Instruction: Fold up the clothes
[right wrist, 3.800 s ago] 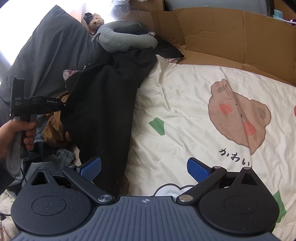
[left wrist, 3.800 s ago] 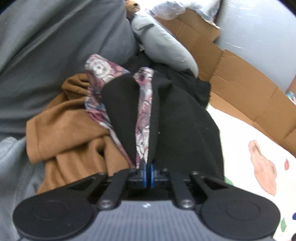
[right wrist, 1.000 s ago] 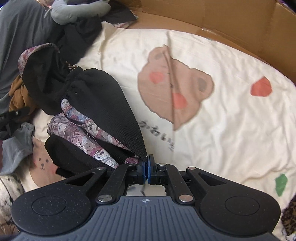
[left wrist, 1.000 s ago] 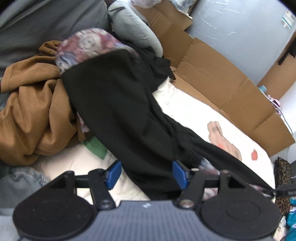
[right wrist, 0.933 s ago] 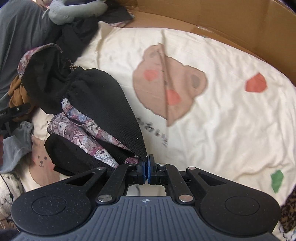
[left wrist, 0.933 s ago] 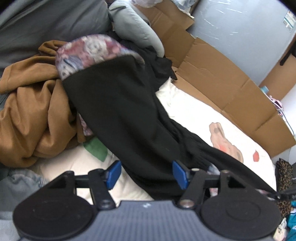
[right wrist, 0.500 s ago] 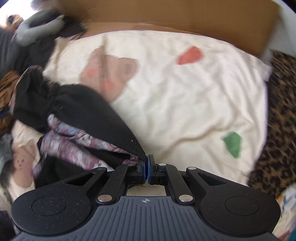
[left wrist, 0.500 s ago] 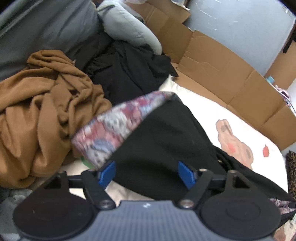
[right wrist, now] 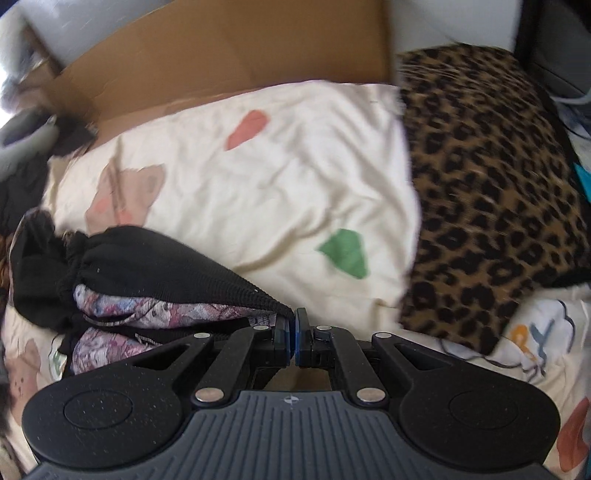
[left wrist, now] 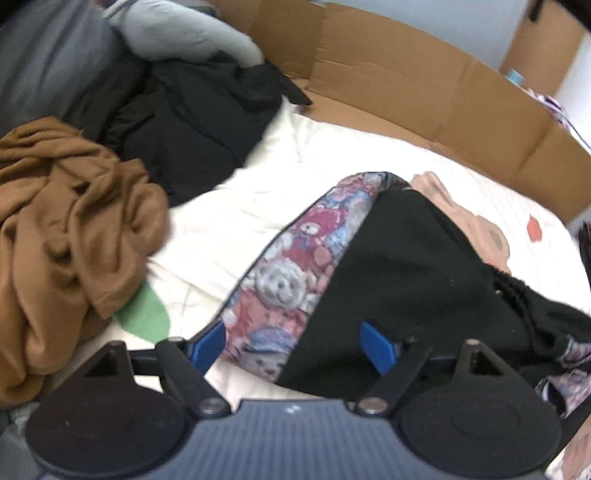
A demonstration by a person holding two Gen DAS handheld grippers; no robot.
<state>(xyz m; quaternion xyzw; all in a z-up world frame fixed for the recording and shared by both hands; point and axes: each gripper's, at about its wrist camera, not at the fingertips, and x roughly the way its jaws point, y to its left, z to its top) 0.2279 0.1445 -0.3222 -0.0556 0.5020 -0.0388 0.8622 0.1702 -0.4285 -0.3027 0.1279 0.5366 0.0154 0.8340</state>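
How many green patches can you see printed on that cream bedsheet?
2: one green patch beside the brown garment in the left view, another near the leopard-print blanket in the right view. Clothes may hide more.

A cream bedsheet point(right wrist: 266, 192) printed with a brown bear point(right wrist: 122, 195), a red patch point(right wrist: 247, 129) and a green patch point(right wrist: 343, 253) covers the bed. At three o'clock from it lies a leopard-print blanket point(right wrist: 491, 192), overlapping the sheet's edge. Flattened cardboard point(left wrist: 406, 85) stands along the far side, at twelve o'clock. A grey pillow point(left wrist: 33, 62) sits at ten o'clock, with a pale grey plush shape point(left wrist: 184, 33) just beside it.
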